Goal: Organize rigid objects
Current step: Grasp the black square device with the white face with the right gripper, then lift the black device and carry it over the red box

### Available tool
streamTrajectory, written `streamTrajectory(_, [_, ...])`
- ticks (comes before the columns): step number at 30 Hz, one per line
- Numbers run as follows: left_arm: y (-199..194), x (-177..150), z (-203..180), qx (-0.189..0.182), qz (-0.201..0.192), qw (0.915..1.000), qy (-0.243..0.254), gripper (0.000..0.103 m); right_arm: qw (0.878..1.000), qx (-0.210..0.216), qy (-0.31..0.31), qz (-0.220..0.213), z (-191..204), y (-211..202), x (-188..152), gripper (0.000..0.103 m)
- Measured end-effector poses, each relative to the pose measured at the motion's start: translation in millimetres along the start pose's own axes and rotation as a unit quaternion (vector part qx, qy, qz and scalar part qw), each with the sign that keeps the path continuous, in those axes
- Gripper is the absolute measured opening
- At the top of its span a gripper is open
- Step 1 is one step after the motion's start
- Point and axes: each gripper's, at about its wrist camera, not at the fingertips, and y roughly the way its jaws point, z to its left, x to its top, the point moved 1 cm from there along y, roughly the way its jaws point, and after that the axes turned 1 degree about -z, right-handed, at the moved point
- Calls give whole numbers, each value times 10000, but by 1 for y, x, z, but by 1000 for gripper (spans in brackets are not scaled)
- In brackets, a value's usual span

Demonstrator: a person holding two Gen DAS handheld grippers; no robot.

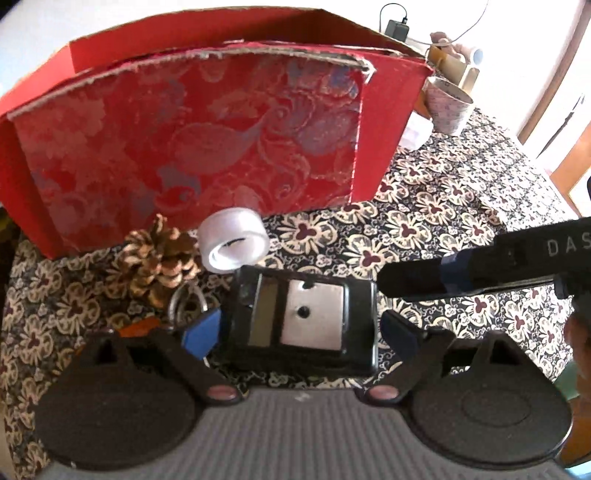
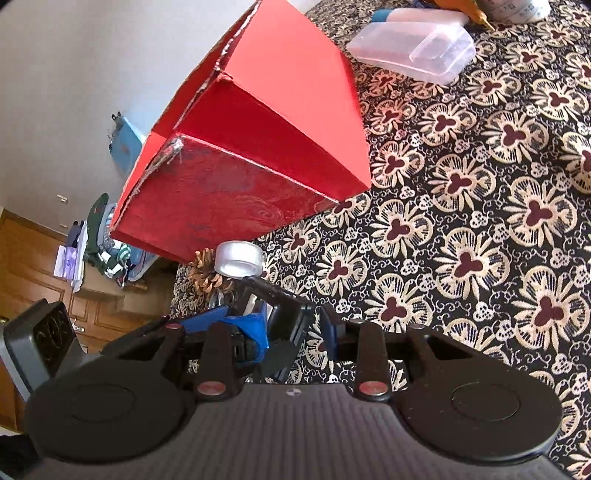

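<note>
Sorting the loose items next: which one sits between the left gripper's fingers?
The black rectangular device, flanked by both fingers; pinecone and tape roll lie beyond.

A lived-in home room: a floral tablecloth (image 2: 480, 206), wooden cabinet doors (image 2: 33, 258) at nine o'clock, piled clothes (image 2: 101, 236), a charger (image 1: 397, 27) at one o'clock.

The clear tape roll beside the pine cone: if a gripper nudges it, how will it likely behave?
The tape roll leans on its edge against the black box, so a nudge would probably roll or topple it. It looks stiff and light, likely easy to lift. Its glossy surface may slip between pads.
</note>
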Motion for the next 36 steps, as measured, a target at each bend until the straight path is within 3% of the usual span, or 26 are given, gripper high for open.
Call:
streamTrajectory(11, [4,-4,-13,-368,51,9992,173,101,9995,-115,276,142,-8,0,-1,14])
streamTrajectory(18, [5,-4,-25,-506,146,9978,410,101,9994,-306,144,-26,-8,0,7,14])
streamTrajectory(25, [10,4,-4,-592,213,9980,38,101,9997,-223,61,-27,-5,10,16,15])
streamTrajectory(32, [12,8,-8,-441,38,9990,94,92,9994,-26,341,-106,-15,9,17,16])
streamTrajectory(36, [5,11,0,-591,24,9982,-110,75,9996,-57,232,-172,-16,4,15,14])
